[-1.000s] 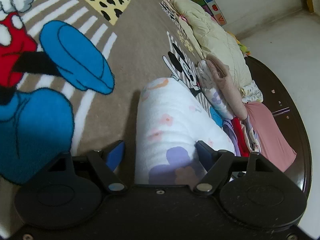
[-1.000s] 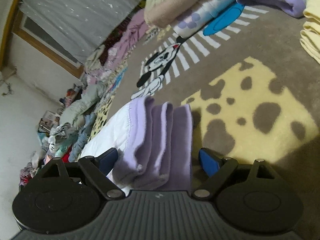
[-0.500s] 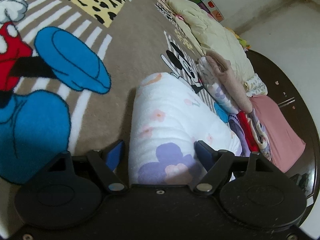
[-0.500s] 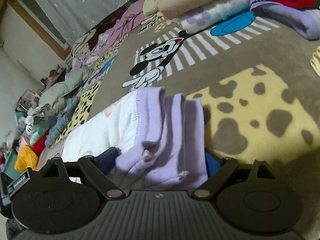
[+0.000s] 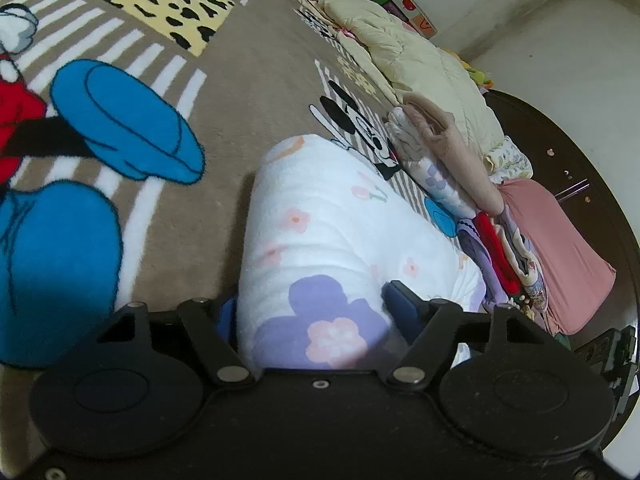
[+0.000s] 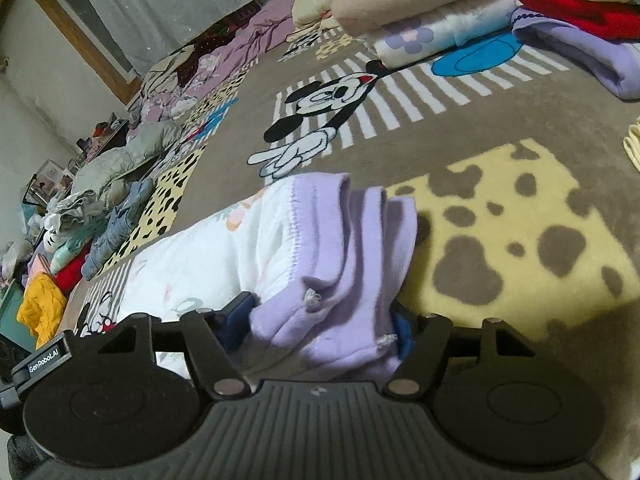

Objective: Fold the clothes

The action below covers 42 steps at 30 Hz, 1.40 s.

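Left hand-held gripper [image 5: 308,312] just closed, clamped on garment [image 5: 320,232]; right hand-held gripper [image 6: 320,320] likewise, on its purple cuffs [image 6: 344,280], on rug [image 6: 500,128].

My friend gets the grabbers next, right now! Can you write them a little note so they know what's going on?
Left gripper: jaws just closed in, pressing the folded white flowery garment at its purple-flower end.
Right gripper: jaws just closed in, squeezing the same garment's bunched purple cuffs.
The garment lies folded into a thick bundle on the cartoon blanket.
A stack of folded clothes sits at the blanket's edge.
Done: the folding looks finished.
Left: probably lift the bundle with both grippers and set it by the stack. Unfolded clothes still wait on the far side.
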Available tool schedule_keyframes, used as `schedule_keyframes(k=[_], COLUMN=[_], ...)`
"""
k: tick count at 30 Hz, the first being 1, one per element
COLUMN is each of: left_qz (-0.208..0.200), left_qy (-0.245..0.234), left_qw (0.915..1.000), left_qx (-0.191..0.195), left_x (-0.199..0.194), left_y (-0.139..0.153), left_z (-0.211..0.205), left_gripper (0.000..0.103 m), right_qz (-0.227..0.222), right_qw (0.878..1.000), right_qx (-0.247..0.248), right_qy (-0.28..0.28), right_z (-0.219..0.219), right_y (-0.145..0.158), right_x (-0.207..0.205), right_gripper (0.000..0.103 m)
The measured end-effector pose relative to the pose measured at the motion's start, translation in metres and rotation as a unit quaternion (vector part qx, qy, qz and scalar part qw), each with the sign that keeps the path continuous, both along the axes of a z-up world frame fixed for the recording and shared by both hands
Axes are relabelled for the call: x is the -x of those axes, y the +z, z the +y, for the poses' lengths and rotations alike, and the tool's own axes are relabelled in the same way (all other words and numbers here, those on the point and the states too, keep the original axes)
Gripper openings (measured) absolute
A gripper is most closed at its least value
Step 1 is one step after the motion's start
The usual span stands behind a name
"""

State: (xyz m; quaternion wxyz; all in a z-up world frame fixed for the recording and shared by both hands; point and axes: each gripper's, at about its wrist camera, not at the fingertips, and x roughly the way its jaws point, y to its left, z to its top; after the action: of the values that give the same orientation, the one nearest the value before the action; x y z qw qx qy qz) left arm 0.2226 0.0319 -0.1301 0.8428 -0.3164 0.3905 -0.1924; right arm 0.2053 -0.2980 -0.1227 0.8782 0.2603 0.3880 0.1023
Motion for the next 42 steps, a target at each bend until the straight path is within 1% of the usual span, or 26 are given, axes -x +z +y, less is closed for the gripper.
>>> schedule_keyframes(k=[4, 6, 9, 14, 18, 22, 27, 33, 38, 42], left_qz=[-0.001, -0.006, -0.007, 0.004, 0.013, 0.014, 0.021, 0.021, 0.032, 0.043], left_qy=[-0.002, -0.004, -0.003, 0.009, 0.017, 0.015, -0.004, -0.049, -0.08, -0.104], left_qw=[1.0, 1.0, 0.9999, 0.9997, 0.9992, 0.9986, 0.9967, 0.9927, 0.9838, 0.9757], left_qx=[0.002, 0.001, 0.012, 0.024, 0.034, 0.05, 0.078, 0.108, 0.157, 0.188], left_x=[0.0, 0.001, 0.004, 0.012, 0.024, 0.038, 0.037, 0.013, -0.006, -0.016], left_y=[-0.001, 0.0, 0.001, 0.013, 0.028, 0.046, 0.069, 0.099, 0.112, 0.109], left_z=[-0.001, -0.001, 0.001, 0.002, -0.003, -0.021, -0.072, -0.17, -0.258, -0.324], left_gripper=[0.059, 0.053, 0.048, 0.044, 0.043, 0.043, 0.043, 0.043, 0.043, 0.043], right_qz=[-0.003, -0.005, -0.012, -0.029, -0.034, -0.044, -0.063, -0.09, -0.125, -0.156], right_qw=[1.0, 1.0, 1.0, 0.999, 0.999, 0.997, 0.994, 0.987, 0.979, 0.969], right_qx=[-0.003, -0.005, -0.01, -0.014, -0.041, -0.069, -0.092, -0.113, -0.105, -0.093], right_qy=[0.003, 0.005, 0.009, 0.011, 0.01, 0.006, -0.011, -0.069, -0.123, -0.17], right_z=[0.001, 0.002, 0.002, 0.002, -0.007, -0.025, -0.069, -0.156, -0.238, -0.307], right_y=[0.001, 0.001, 0.001, 0.008, 0.014, 0.022, 0.04, 0.072, 0.101, 0.119], right_x=[0.001, 0.002, 0.004, 0.012, 0.022, 0.04, 0.063, 0.084, 0.099, 0.109], right_gripper=[0.061, 0.058, 0.054, 0.049, 0.047, 0.047, 0.047, 0.047, 0.047, 0.047])
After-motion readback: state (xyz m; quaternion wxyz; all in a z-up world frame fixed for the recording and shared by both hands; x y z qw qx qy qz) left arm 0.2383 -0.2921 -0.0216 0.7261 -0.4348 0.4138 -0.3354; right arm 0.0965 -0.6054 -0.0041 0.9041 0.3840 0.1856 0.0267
